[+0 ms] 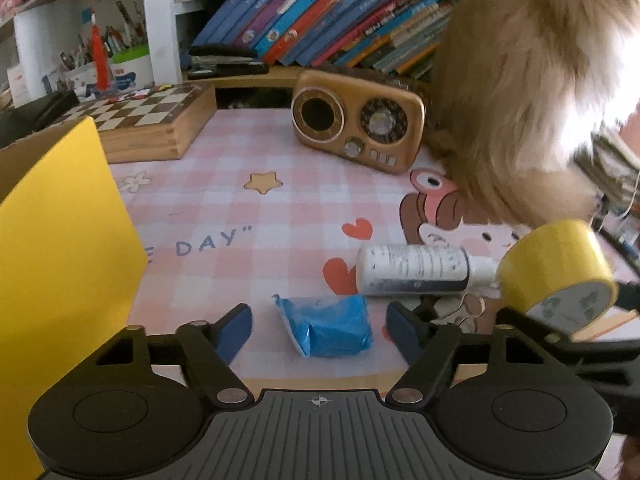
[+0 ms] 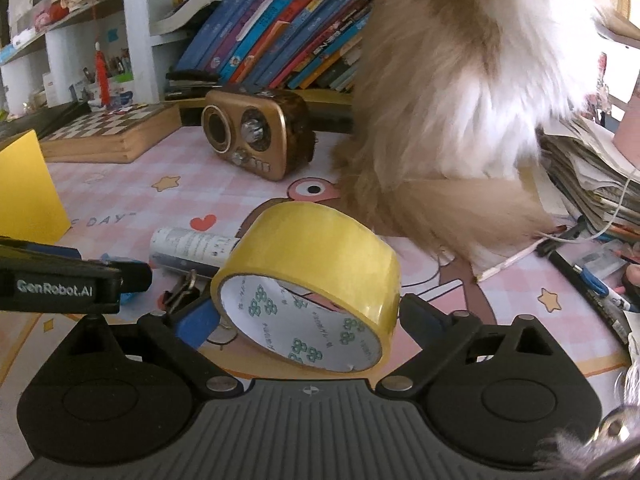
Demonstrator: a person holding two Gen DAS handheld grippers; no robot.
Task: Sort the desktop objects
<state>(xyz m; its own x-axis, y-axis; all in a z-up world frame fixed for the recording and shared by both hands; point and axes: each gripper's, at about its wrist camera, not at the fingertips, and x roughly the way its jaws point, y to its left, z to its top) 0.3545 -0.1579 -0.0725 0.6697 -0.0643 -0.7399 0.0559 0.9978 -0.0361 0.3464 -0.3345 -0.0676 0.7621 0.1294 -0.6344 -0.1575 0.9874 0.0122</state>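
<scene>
A blue plastic packet (image 1: 328, 330) lies on the pink checked desk mat (image 1: 240, 208). My left gripper (image 1: 320, 330) is open around it, with a gap between the packet and each blue pad. A yellow tape roll (image 2: 308, 276) sits tilted between the pads of my right gripper (image 2: 308, 316), its printed core facing the camera. Both pads touch its sides. In the left wrist view the yellow tape roll (image 1: 556, 268) shows at the right. A white bottle (image 1: 412, 268) lies on its side just beyond the packet.
A fluffy tan and white animal (image 2: 460, 92) sits at the back right. A gold radio (image 1: 356, 124), a wooden chessboard box (image 1: 152, 120) and shelved books (image 1: 328, 12) stand behind. A yellow box (image 1: 60, 240) is at the left; pens (image 2: 592, 280) and stacked papers (image 2: 592, 176) lie right.
</scene>
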